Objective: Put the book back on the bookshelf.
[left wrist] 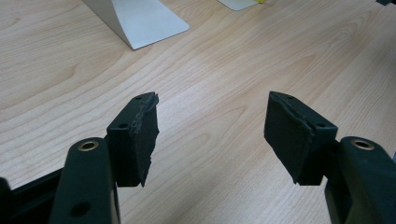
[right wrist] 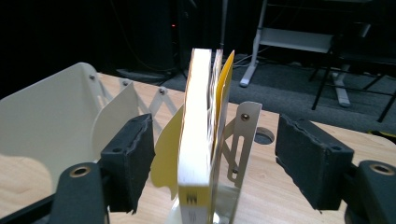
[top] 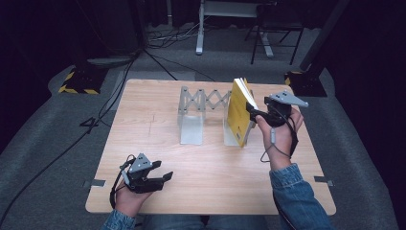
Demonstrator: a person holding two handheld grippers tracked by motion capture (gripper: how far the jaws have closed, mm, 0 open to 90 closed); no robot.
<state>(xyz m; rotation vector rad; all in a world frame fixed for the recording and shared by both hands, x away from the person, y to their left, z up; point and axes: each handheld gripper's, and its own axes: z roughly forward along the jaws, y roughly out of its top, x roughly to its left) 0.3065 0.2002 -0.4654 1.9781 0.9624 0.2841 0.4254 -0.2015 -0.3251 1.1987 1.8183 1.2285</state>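
Black foam pads, rough and torn along their edges, face each jaw of the left hand-held gripper (left wrist: 212,135); in the left gripper view its jaws stand spread wide with nothing but bare wood between them. Pale laminate with a fine wavy grain covers the counter (left wrist: 224,60) beneath. Ahead of these jaws and to their left lies the flat, rounded foot of a grey metal plate, matte and smooth.

In the high view this gripper (top: 160,176) rests near the counter's front edge, held in the person's left hand, a grey three-cornered plate on top and a cable looping off behind.

The right hand-held gripper (right wrist: 215,161) is also spread open, its jaws standing either side of the book (right wrist: 195,140) without pressing it. The book is a thick paperback with a yellow cover and cream page edges, standing upright between the jaws, its cover leaves fanned slightly apart at the top.

Directly behind the book a metal end plate of the expanding book rack (right wrist: 51,112) rises, slotted and riveted; to the left of the jaws the rack's other curved plate stands, and scissor-like crossed struts link the two beyond. The book stands in the rack against the nearer end plate.

The high view shows the whole rack (top: 203,103) mid-counter, the book (top: 238,112) at its right end, with the right gripper (top: 253,112) meeting the book's edge.
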